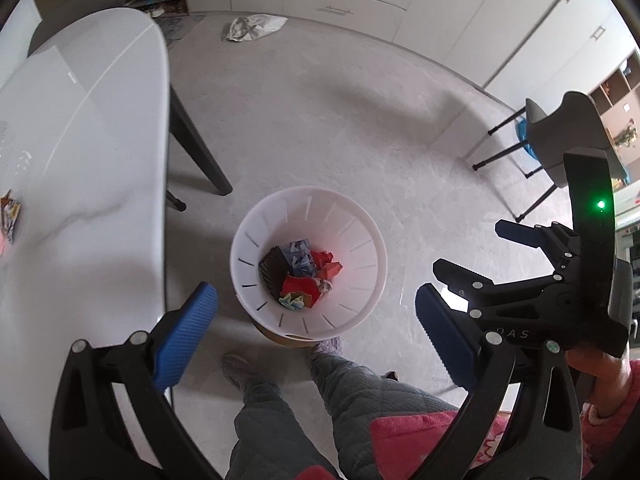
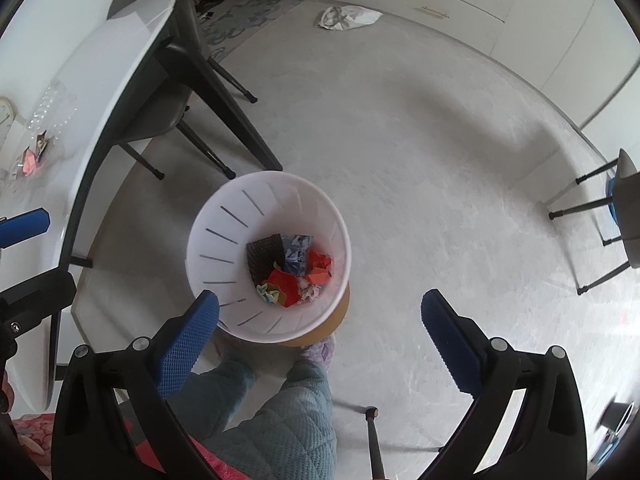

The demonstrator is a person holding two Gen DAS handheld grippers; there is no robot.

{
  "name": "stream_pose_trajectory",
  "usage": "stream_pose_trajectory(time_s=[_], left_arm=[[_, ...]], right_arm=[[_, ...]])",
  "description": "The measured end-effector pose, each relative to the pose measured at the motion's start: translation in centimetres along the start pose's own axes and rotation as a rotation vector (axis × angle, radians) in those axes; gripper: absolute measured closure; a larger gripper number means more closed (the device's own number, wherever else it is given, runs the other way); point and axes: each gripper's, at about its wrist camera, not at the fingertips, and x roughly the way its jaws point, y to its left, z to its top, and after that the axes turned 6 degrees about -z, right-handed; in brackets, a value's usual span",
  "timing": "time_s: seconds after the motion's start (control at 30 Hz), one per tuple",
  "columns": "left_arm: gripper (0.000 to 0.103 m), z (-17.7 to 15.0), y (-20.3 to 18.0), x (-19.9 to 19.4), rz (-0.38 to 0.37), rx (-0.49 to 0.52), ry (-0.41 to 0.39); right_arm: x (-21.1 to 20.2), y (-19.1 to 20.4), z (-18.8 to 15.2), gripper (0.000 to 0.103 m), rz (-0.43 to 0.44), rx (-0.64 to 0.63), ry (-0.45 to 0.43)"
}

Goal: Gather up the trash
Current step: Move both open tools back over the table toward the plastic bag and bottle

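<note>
A white slotted waste bin (image 1: 256,240) stands on the floor below both grippers; it also shows in the right wrist view (image 2: 224,216). It holds several crumpled wrappers (image 1: 304,276), red, blue, dark and green (image 2: 290,266). My left gripper (image 1: 316,320) is open and empty above the bin's near rim. My right gripper (image 2: 320,316) is open and empty, also above the bin; it shows at the right of the left wrist view (image 1: 468,256). More wrappers (image 2: 34,156) lie on the white table (image 2: 100,80), also seen at the left edge (image 1: 10,216).
The table (image 1: 80,120) has dark legs (image 1: 200,152) beside the bin. A grey chair (image 2: 160,112) is tucked under it. Another chair (image 1: 560,136) stands at the right. A white bag (image 1: 252,26) lies on the floor near the cabinets. The person's legs (image 1: 304,412) stand behind the bin.
</note>
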Motion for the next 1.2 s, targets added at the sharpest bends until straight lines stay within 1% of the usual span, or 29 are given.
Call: stream_pose_trajectory(time_s=[0.1, 0.27, 0.4, 0.5, 0.7, 0.73, 0.87, 1.0, 1.07, 1.1, 1.13, 1.2], left_arm=[[0.008, -0.4, 1.0, -1.0, 0.009, -0.026, -0.019], [0.008, -1.6, 4.0, -3.5, 0.037, -0.092, -0.070], [0.008, -2.7, 6.8, -5.6, 0.074, -0.155, -0.106], [0.008, -4.0, 9.6, -7.6, 0.103, -0.224, -0.140], [0.008, -7.2, 16.2, -11.5, 0.183, -0.379, -0.211], [0.008, -7.6, 17.1, -11.9, 0.192, -0.403, -0.219], [0.008, -9.6, 22.2, -14.1, 0.228, -0.513, -0.252], [0.008, -10.5, 27.3, -15.8, 0.262, -0.617, -0.287], [0.008, -10.4, 29.5, -16.2, 0.269, -0.667, -0.286], [0.008, -10.3, 31.0, -16.4, 0.267, -0.717, -0.287], [0.008, -10.5, 32.2, -16.6, 0.255, -0.752, -0.294], [0.008, -10.1, 34.9, -16.9, 0.223, -0.864, -0.307]], right_arm=[[-0.3, 1.5, 0.6, 0.003, 0.009, -0.024, -0.008], [-0.8, 4.5, 1.8, 0.003, 0.031, -0.069, -0.023], [-1.4, 8.9, 3.2, 0.003, 0.057, -0.147, -0.051], [-2.0, 12.6, 4.3, 0.003, 0.078, -0.217, -0.074], [-3.2, 19.8, 6.5, 0.003, 0.127, -0.345, -0.120], [-3.5, 21.7, 7.0, 0.003, 0.139, -0.375, -0.131], [-4.4, 26.5, 7.9, 0.003, 0.166, -0.450, -0.154], [-5.3, 31.1, 8.9, 0.003, 0.197, -0.504, -0.172], [-5.6, 32.6, 9.5, 0.003, 0.204, -0.518, -0.181], [-5.7, 33.5, 9.9, 0.003, 0.210, -0.521, -0.186], [-5.8, 33.9, 10.3, 0.003, 0.215, -0.520, -0.188], [-5.9, 35.2, 11.0, 0.003, 0.226, -0.518, -0.191]])
